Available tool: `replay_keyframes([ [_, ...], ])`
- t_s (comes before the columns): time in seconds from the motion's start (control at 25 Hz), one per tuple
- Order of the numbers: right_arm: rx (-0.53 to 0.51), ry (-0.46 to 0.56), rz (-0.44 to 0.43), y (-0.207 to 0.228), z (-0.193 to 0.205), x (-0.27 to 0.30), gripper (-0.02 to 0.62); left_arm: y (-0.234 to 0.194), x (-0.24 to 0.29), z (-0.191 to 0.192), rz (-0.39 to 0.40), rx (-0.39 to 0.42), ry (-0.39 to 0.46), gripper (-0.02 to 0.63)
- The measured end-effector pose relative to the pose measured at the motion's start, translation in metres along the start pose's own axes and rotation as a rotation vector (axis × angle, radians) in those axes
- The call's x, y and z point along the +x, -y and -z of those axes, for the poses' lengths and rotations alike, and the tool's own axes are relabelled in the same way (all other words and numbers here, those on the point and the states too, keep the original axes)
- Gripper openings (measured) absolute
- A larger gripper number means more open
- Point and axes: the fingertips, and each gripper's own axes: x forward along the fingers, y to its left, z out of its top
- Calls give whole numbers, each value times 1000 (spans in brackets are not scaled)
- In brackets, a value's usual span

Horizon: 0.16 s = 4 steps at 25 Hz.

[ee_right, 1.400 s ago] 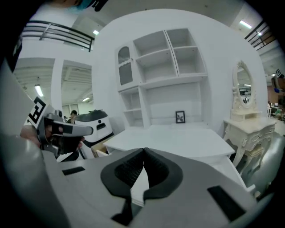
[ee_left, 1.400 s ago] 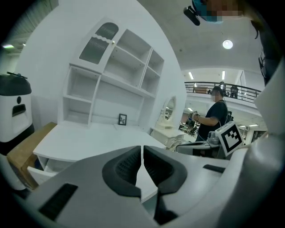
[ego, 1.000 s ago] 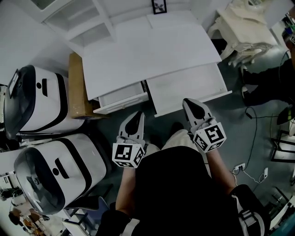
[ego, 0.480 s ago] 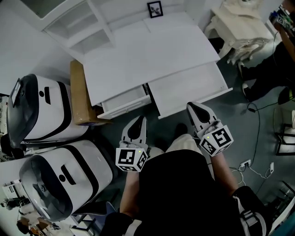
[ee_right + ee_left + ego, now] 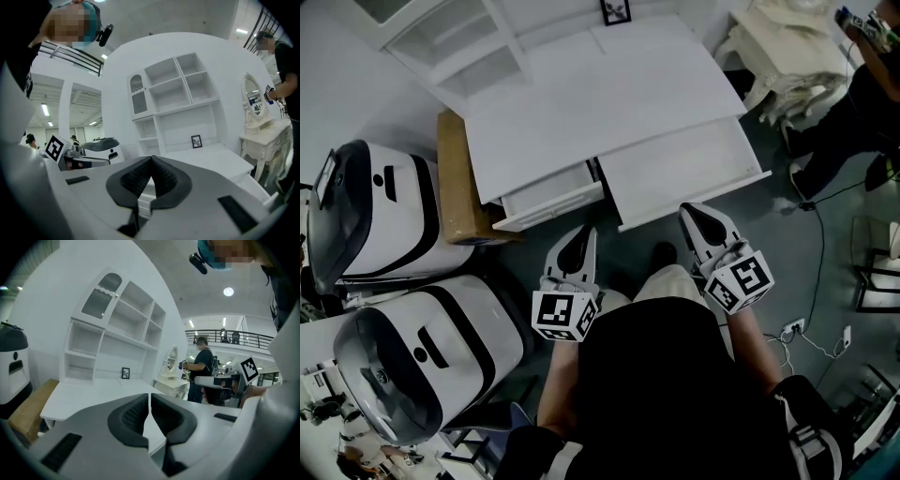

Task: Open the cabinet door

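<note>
A white desk (image 5: 609,94) with a shelf hutch stands in front of me. The hutch's small cabinet door, arched with ribbed glass, sits shut at its upper left (image 5: 102,295) (image 5: 136,95). My left gripper (image 5: 580,236) (image 5: 150,401) is shut and empty, hovering just short of the desk's partly pulled-out left drawer (image 5: 551,199). To its right, my right gripper (image 5: 694,214) (image 5: 151,161) is also shut with nothing in it, near the front of the wide pulled-out panel (image 5: 684,173). Both point roughly level at the desk, well below the cabinet door.
Two white-and-black machines (image 5: 380,220) (image 5: 422,347) stand at the left, with a cardboard box (image 5: 459,178) against the desk's side. A small framed picture (image 5: 616,11) rests on the desk's back. An ornate white table (image 5: 787,47) and a person (image 5: 862,84) are at the right; cables (image 5: 816,281) lie on the floor.
Both grippers stay shut and have barely moved. The head view has shifted slightly, and the person at the right has moved within it.
</note>
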Motion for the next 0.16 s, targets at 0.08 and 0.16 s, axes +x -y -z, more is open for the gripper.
replay_keyframes([
  [0.08, -3, -1, -3, -3, 0, 2, 12, -1, -1, 1, 1, -1, -4, 34],
  [0.16, -8, -4, -7, -6, 0, 4, 12, -3, -2, 1, 2, -4, -6, 34],
])
